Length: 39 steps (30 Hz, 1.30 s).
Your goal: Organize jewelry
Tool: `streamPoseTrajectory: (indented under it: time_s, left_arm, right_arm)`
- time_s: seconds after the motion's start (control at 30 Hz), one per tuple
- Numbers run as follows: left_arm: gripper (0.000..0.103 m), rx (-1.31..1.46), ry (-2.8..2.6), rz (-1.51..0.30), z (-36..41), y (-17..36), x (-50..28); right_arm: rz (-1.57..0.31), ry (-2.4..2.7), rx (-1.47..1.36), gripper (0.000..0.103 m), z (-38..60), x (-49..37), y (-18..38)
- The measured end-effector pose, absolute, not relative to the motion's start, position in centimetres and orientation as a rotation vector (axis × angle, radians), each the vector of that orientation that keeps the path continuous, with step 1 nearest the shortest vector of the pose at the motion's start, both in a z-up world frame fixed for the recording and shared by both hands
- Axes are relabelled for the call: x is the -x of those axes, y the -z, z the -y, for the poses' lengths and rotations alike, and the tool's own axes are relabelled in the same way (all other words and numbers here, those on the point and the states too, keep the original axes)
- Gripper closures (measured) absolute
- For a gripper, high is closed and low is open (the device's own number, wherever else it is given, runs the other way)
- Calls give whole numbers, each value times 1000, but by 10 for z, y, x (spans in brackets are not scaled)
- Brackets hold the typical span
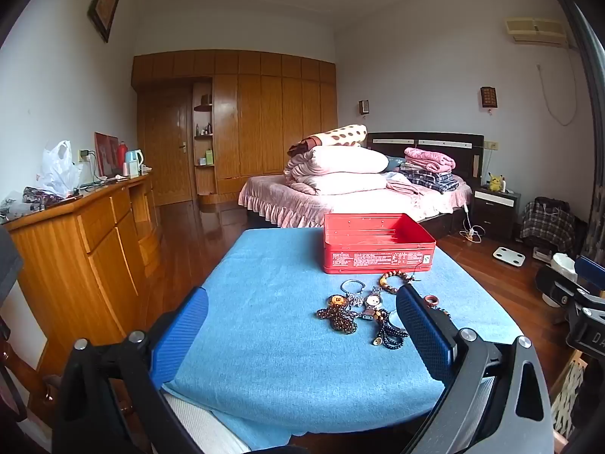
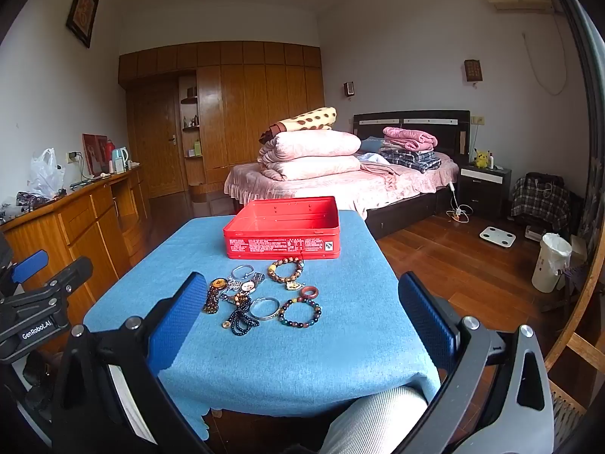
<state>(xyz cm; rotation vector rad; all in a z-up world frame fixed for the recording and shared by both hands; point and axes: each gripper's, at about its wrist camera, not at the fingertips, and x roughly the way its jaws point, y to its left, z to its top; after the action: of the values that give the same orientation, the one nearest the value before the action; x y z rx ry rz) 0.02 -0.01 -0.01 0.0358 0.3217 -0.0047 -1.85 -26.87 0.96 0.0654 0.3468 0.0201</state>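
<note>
— Right wrist view: where's the jewelry?
— Beaded bracelets (image 2: 299, 312) lie near the open red metal tin (image 2: 283, 233).
— Grippers?
— Right gripper (image 2: 302, 316) and left gripper (image 1: 302, 325) hover level, jaws spread, empty.

Left wrist view from the near left edge of the blue-covered table (image 1: 264, 302), facing the far bed (image 1: 359, 193), right wrist view from the near right edge, same direction, both sharing the red tin (image 2: 283, 232), the jewelry pile (image 2: 261, 299), the wardrobe (image 2: 242, 113).

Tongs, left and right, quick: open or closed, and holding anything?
Left tongs: open, holding nothing.
Right tongs: open, holding nothing.
</note>
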Motion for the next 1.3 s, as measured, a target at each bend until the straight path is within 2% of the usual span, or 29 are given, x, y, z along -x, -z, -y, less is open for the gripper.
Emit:
streamPoseTrajectory:
  time_s: [1.3]
  left_arm:
    - [6,-39,7,-299,2,-7,8]
  right_arm:
    - [-333,-21,-67,5,270,21,-15]
